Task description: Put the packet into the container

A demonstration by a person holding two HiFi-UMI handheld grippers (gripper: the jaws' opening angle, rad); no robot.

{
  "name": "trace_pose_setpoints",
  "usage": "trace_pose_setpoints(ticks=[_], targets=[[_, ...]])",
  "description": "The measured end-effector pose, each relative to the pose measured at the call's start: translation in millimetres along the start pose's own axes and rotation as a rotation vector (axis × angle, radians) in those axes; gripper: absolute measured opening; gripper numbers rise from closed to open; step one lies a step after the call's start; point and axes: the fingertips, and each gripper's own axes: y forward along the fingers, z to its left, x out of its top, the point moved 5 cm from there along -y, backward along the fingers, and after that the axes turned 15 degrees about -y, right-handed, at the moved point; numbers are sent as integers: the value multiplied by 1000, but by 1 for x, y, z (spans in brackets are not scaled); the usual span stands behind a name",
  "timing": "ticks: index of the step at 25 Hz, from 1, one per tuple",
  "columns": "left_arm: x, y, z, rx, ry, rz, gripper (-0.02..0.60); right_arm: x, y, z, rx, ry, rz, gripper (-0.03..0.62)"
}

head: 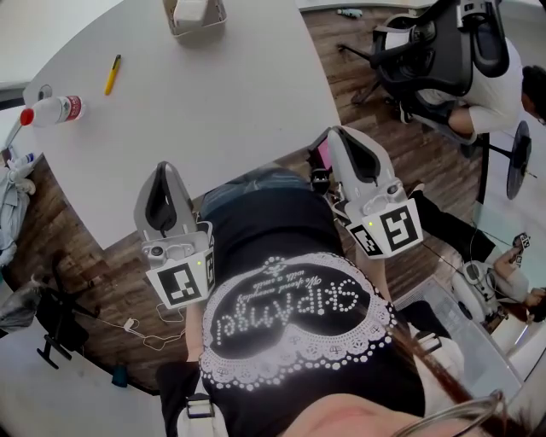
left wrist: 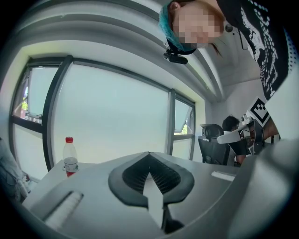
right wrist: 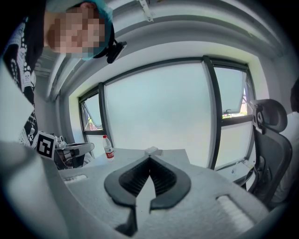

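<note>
Head view: left tongs and right tongs are both closed tight and empty, held over the near tabletop edge. A white packet appears to lie already in the container, far ahead of both. Judged light and soft; pinch its upper edge if handled. Pen and bottle sit ahead-left of the left tongs, off the path.

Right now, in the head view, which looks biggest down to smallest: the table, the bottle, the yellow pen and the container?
1. table
2. container and bottle: about alike, and the picture's top edge cuts the container off, so I can't rank them
3. yellow pen
</note>
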Motion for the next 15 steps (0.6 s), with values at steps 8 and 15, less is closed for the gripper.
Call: trace_pose_setpoints(ticks=[8,15], targets=[[-2,0,0,5,6,1,2,0,1,-7,-21,1,-9,-5],[-3,1,0,1,5,4,2,0,4,-3,-2,-12,-3,-5]])
